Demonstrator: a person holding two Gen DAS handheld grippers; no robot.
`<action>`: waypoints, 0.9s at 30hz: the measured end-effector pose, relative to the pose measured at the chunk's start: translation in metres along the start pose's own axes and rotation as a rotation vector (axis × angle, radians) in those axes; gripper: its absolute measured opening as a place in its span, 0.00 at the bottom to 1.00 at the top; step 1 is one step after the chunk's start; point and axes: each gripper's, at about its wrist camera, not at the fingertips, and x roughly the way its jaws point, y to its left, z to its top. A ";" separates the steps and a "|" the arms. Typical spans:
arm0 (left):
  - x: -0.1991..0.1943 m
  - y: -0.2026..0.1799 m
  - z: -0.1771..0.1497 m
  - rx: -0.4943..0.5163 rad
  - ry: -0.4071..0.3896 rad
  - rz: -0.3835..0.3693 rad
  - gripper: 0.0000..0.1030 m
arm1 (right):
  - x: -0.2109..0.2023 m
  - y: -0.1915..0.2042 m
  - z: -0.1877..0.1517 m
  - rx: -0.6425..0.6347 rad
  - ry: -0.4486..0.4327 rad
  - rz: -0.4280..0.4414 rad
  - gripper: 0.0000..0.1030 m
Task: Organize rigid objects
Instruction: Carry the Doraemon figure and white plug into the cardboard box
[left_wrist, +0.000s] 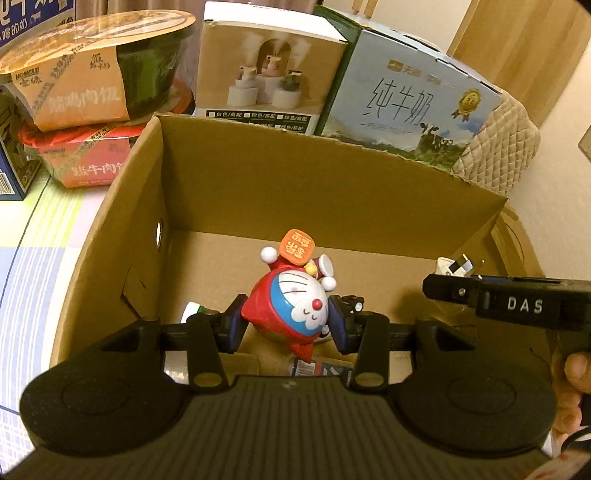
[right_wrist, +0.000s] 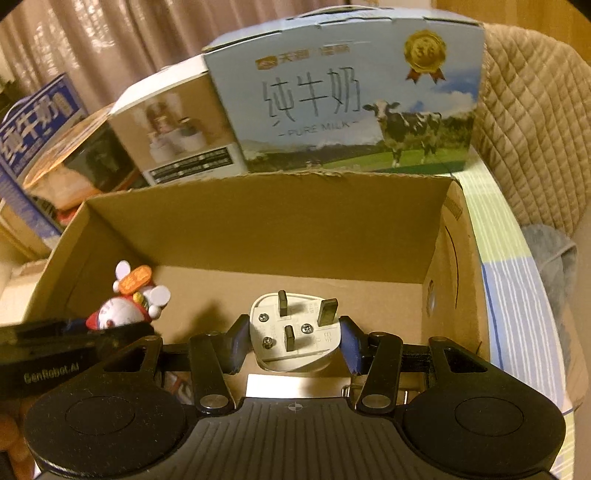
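My left gripper is shut on a red and blue cat figurine with an orange sign on top, held inside an open cardboard box. My right gripper is shut on a white three-pin plug, prongs facing up, held over the same cardboard box. In the left wrist view the plug peeks past the right gripper's black body at the right. In the right wrist view the figurine shows at the left. Small items lie on the box floor under the grippers, mostly hidden.
Behind the box stand a milk carton box, a humidifier box and stacked instant-meal bowls. A quilted cushion is at the right. A person's hand holds the right gripper. A striped cloth covers the table.
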 end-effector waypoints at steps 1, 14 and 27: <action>0.000 0.000 0.001 -0.002 0.002 -0.003 0.39 | 0.002 -0.001 0.001 0.010 0.003 0.001 0.46; 0.001 -0.001 0.004 -0.010 0.000 0.004 0.39 | 0.008 0.001 0.005 0.010 0.025 -0.014 0.46; 0.000 -0.001 0.002 -0.008 -0.003 -0.003 0.39 | 0.010 0.000 0.004 0.016 0.030 -0.011 0.46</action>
